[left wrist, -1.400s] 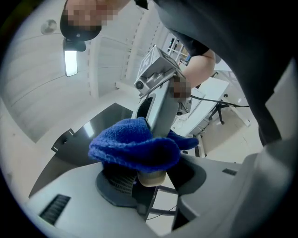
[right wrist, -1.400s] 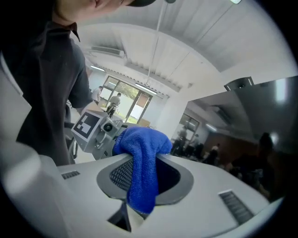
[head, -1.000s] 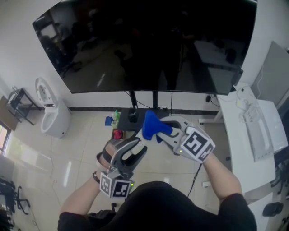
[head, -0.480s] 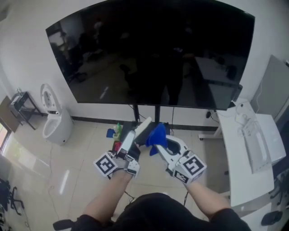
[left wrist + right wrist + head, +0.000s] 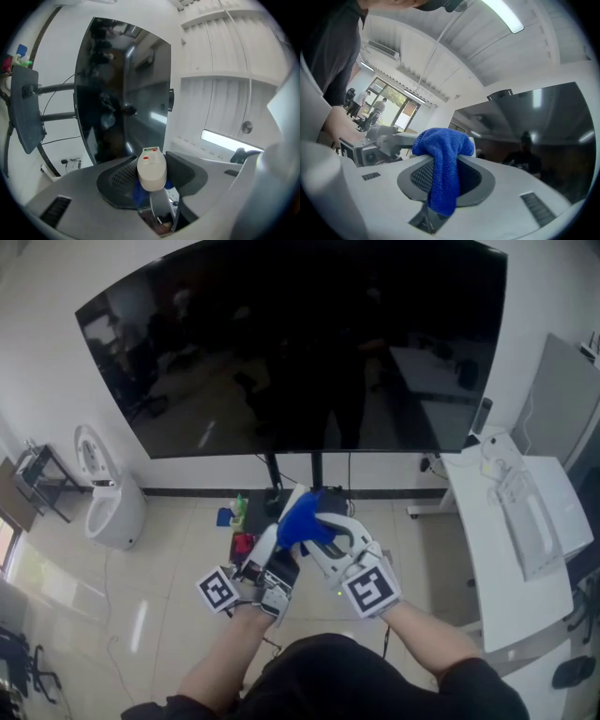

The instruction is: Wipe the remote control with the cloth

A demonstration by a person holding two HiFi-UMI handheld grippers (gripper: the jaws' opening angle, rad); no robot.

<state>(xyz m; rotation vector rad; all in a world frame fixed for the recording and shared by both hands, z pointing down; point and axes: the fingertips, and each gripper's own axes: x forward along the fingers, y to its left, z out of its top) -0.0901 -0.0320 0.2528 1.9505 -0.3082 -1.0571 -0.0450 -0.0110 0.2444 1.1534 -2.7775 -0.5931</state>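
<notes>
1. Left gripper (image 5: pixel 151 177): jaws were drawn part-way in and clamped across the width of a white, rounded plastic remote control (image 5: pixel 151 169). The end with the red and green buttons stuck out past the pads, away from the camera.
2. Right gripper (image 5: pixel 445 180): jaws were part-way closed, pinching a blue, fluffy microfibre cloth (image 5: pixel 443 171). The cloth was bunched over the jaw tips, with a tail hanging down between the pads.
3. In the head view both grippers met at the centre of the frame. The left came in from the lower left and the right from the lower right.
4. Key relation: the remote control's long axis ran from lower left to upper right, in line with the left gripper's jaws. The cloth sat against its upper right flank, so the remote control lay just left of the right gripper's tips.
5. A patch of blue showed under the remote control in the left gripper view. Judged the cloth touching or just beside its underside; could not tell whether it pressed.
6. Judgement: the right hand carried the wiping surface and was the one to move. A stroke would best run along the long axis while the left held steady.
7. Beyond the grippers, a large black television screen (image 5: pixel 291 343) on a stand filled the upper frame. A pale tiled floor (image 5: pixel 169 568) lay below it and a white desk (image 5: pixel 511 549) stood at the right edge.
</notes>
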